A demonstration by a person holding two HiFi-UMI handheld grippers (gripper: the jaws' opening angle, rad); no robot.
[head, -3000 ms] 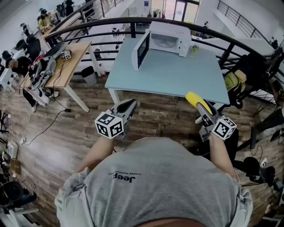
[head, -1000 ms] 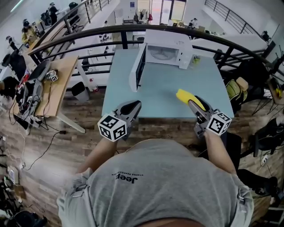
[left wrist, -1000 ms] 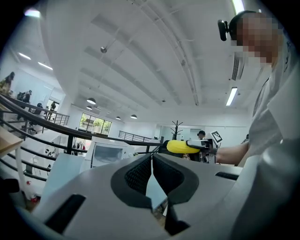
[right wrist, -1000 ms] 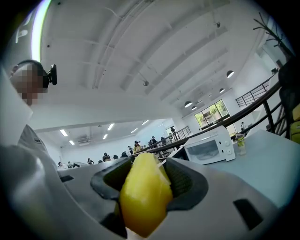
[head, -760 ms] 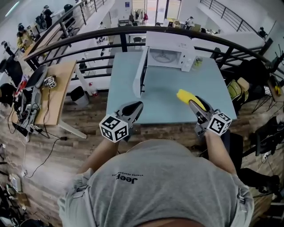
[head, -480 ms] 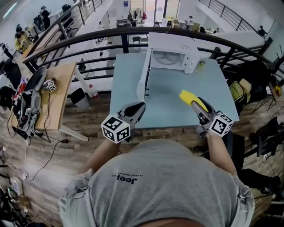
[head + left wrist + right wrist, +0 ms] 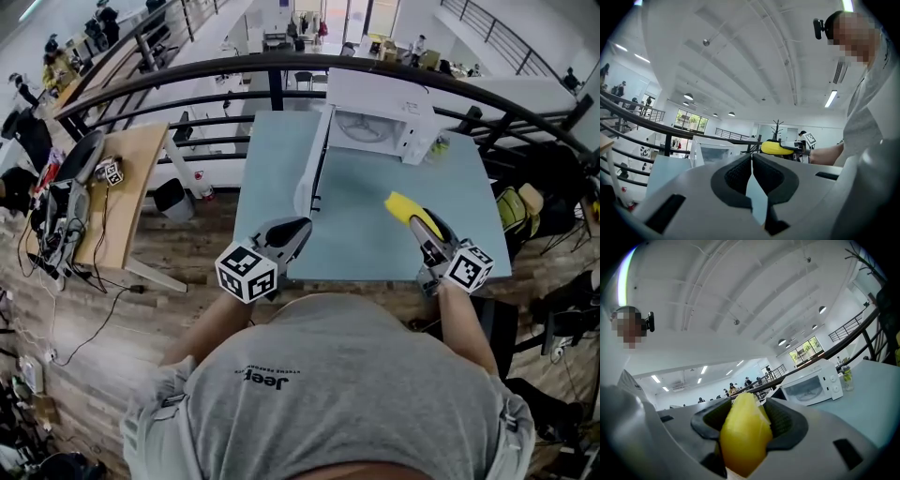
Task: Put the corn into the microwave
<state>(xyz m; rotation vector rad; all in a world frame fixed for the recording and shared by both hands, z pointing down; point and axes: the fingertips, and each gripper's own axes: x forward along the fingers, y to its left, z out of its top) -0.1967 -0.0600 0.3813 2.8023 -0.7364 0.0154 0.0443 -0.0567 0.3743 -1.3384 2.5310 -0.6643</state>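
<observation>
Closing in on the table [image 7: 375,234] & microwave [image 7: 380,117], corn [image 7: 405,208] aloft – approx halfway.
Microwave sits at the table's far edge, door [image 7: 312,173] swung open (cavity looks empty); corn is clamped in the right gripper [image 7: 419,225] over the table's near part, well apart from the oven, so placing it inside is left. Left gripper [image 7: 291,228]: jaws pressed together on nothing – only its own view shows that; only the head view shows the gap to the door.

A wood-plank floor [image 7: 112,328] fills the lower left of the head view, with a wooden desk [image 7: 131,187] (its left end cluttered) beside a pale blue table [image 7: 366,234] at centre. A curved black railing [image 7: 187,70] crosses the top. Strip lights [image 7: 830,98] line the white ceiling [image 7: 740,56].
</observation>
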